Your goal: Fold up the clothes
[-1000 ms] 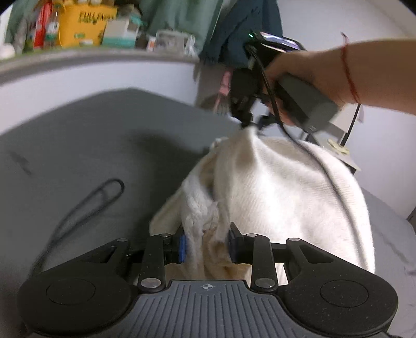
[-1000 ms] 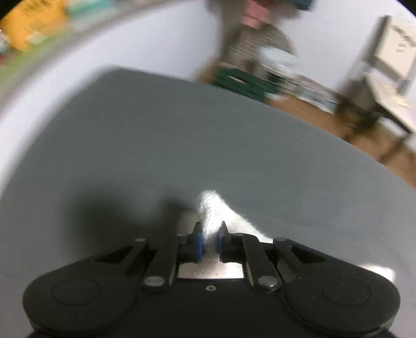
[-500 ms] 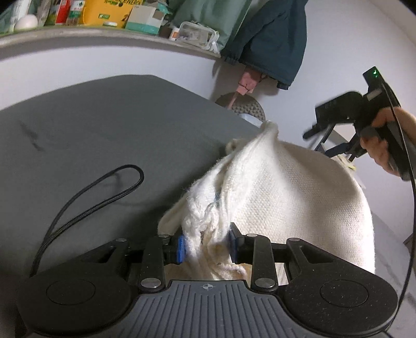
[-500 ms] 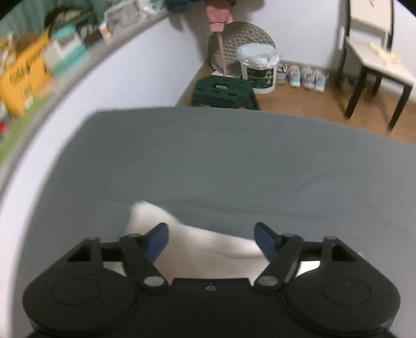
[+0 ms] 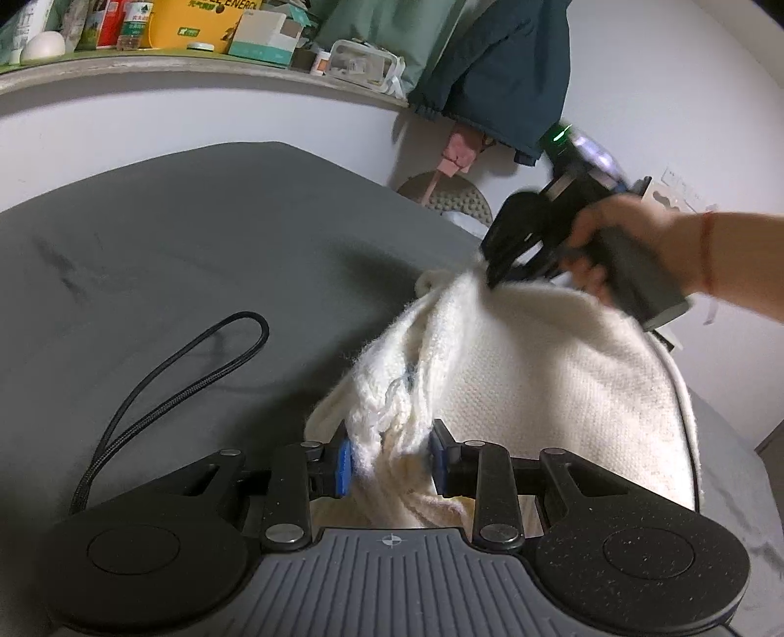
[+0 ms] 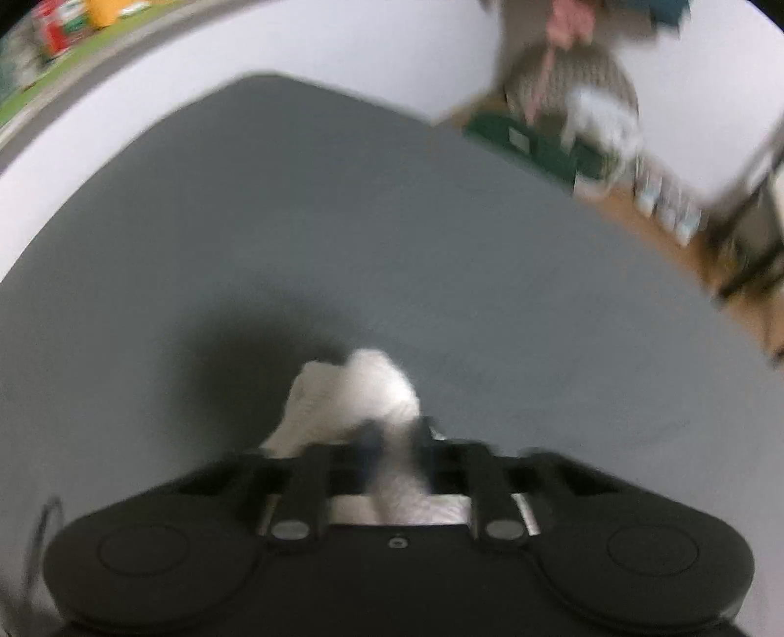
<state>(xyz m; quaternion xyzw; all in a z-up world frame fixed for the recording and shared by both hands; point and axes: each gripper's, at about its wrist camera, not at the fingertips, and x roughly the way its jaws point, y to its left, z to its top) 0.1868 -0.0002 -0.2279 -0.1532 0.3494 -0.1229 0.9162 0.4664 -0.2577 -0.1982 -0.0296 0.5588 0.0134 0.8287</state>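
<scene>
One readable word, up on the shelf
The yellow box (image 5: 196,22) on the shelf (image 5: 206,68) shows "ENERGY" in dark letters; other labels there stay too small to read.

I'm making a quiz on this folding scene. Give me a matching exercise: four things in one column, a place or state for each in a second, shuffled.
Things:
1. white sweater
2. black cord
3. dark jacket
4. yellow box

Places or states:
A. on the shelf
B. looped on the grey bed
C. hanging by the wall
D. clamped in the left gripper

Pairs: 1-D, 2-B, 3-C, 4-A
</scene>
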